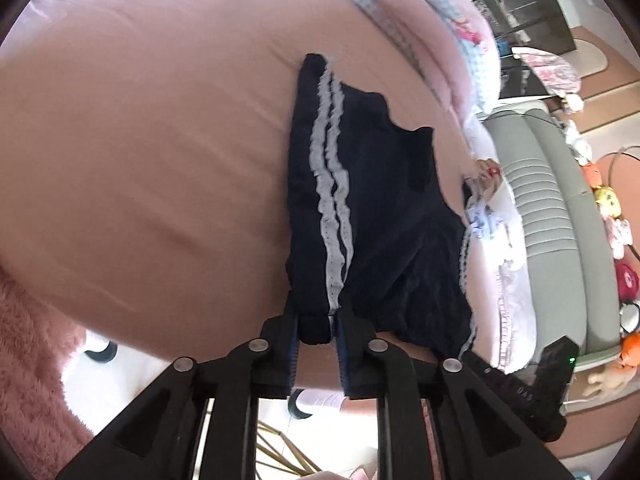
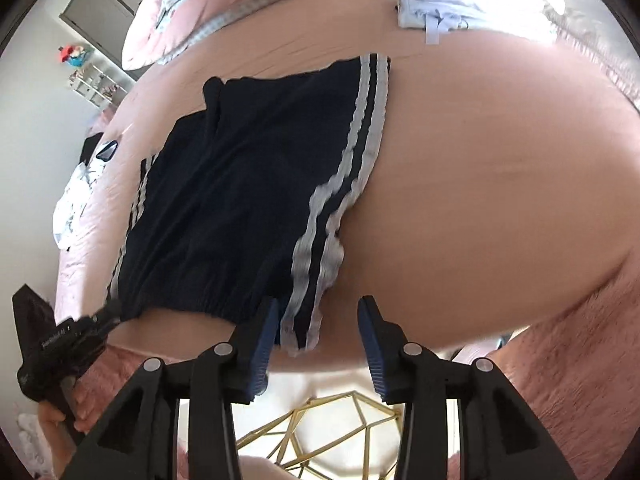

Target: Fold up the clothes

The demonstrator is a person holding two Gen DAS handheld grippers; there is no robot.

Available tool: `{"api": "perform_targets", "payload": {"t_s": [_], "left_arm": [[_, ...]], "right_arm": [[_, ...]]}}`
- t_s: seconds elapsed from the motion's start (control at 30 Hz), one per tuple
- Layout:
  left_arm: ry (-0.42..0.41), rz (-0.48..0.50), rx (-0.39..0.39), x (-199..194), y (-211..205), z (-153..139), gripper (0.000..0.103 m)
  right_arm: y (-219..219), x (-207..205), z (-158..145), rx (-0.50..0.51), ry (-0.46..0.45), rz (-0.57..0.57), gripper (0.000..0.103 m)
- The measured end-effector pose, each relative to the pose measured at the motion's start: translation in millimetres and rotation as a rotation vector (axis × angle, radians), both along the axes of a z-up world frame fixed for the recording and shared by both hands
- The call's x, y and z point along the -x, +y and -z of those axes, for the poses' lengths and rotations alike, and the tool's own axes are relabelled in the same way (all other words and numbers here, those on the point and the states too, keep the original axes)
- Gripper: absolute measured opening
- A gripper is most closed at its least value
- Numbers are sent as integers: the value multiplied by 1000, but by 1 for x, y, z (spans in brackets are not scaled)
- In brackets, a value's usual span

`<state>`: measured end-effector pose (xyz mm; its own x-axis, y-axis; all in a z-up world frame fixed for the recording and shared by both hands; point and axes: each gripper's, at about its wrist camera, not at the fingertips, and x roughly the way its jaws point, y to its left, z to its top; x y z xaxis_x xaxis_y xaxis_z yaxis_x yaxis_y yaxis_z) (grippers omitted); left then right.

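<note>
Left wrist view: 1 pair of navy shorts (image 1: 372, 208) lies flat on the pink bed (image 1: 140, 140), 2 white stripes down the side. Left gripper (image 1: 318, 330) is narrow, pinching the waistband corner at the bed's near edge. Right wrist view: same shorts (image 2: 248, 184), 2 stripes on each side seam. Right gripper (image 2: 318, 322) stands wide, pads not pressing; striped waistband corner sits btwn the 2 fingers. 1 folded pale garment (image 2: 432, 16) lies at the far edge, well apart.
</note>
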<state>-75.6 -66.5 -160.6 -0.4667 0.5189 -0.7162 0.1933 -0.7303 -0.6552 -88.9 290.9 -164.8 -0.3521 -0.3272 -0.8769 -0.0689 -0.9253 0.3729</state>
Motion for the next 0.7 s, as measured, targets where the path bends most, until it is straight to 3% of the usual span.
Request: {"api": "perform_targets", "payload": {"t_s": [0.1,0.13,0.17,0.23,0.33,0.37,0.43,0.6,0.7], "left_arm": [[9,4,7,1,1,0,22],[6,8,17,2,1,2,22],[5,19,20,4,2,2,22],[23,64,28,12,5,-4,22],[147,111,78,29,12,-33,22],[156,106,106,34,13,-38,22],[101,78,117,44,10,-33,22],[7,29,16,30,1,-4,25],[-22,22,-22,17,-1,7,42]], "right_arm": [[-6,4,8,21,1,-30,39],[-4,3,8,7,2,-40,35],[-4,11,11,-9,-1,-38,16],[-5,25,12,-43,8,-28,13],[-4,34,-19,-189,159,-8,13],[-4,40,-23,-225,171,-5,13],[-3,51,-28,-278,176,4,13],[15,51,0,-110,17,41,19],[21,44,6,-74,-5,43,30]]}}
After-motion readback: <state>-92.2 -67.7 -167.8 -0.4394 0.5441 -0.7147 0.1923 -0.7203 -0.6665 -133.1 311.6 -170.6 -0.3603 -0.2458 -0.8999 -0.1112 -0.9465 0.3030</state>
